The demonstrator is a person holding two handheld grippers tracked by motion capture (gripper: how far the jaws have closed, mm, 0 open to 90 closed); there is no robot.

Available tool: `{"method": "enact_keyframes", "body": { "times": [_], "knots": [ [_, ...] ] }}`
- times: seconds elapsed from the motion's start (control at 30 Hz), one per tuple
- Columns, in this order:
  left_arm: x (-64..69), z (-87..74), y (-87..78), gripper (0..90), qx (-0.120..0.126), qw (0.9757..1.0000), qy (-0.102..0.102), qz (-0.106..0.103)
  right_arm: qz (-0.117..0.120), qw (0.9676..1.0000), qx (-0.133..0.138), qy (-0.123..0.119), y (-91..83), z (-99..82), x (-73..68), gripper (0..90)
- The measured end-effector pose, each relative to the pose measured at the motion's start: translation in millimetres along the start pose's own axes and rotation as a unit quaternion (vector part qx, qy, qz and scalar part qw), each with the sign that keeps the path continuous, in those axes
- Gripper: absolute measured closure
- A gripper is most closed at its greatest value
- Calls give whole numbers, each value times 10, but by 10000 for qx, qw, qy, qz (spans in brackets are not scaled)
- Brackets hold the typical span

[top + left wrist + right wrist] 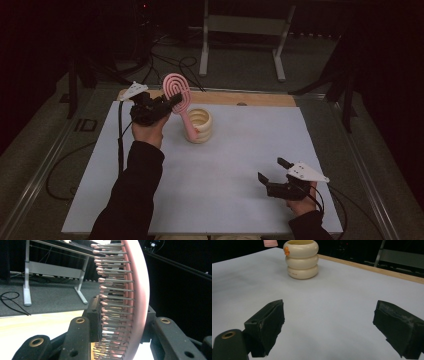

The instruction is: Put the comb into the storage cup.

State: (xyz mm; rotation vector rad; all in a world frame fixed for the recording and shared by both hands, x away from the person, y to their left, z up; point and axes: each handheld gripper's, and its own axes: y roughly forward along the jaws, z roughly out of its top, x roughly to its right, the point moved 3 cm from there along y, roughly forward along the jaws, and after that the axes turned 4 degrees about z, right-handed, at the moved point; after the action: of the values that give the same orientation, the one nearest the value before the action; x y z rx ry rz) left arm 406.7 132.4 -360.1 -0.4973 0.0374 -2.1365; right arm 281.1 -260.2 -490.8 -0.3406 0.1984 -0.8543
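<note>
Nearest the high camera, the right gripper (272,175) rests low near the front right corner of the white table (235,165), its jaws spread wide with nothing between them; in the right gripper view the two black pads (270,325) stand well apart over bare tabletop. A dark sleeve (132,195) runs up the left side to the left gripper (170,102), which is clamped on the head of a pink hairbrush (177,90). In the left gripper view the jaws pinch the brush head from both sides, the rows of pink-tipped bristles (110,290) pointing left across the frame.

The brush is held up at a slant, head high at the far left, handle sloping down to the right toward a cream ribbed cup (200,125), shaped like three stacked rings. From above, the handle's end overlaps the cup's rim; whether it touches I cannot tell. The cup has a small orange mark (286,250) near its rim and faint lettering low on its side, too small to read.

The cup stands in the far half of the table, well apart from the right gripper, with open white surface all around. A wooden strip (250,98) borders the far edge.
</note>
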Motion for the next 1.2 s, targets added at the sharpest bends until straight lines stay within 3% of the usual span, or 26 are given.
{"method": "enact_keyframes", "body": {
  "times": [1.2],
  "knots": [
    [-61, 71, 143, 650, 81, 9997, 15, 219, 25, 10000, -22, 25, 16, -8, -11, 99]
  ]
}}
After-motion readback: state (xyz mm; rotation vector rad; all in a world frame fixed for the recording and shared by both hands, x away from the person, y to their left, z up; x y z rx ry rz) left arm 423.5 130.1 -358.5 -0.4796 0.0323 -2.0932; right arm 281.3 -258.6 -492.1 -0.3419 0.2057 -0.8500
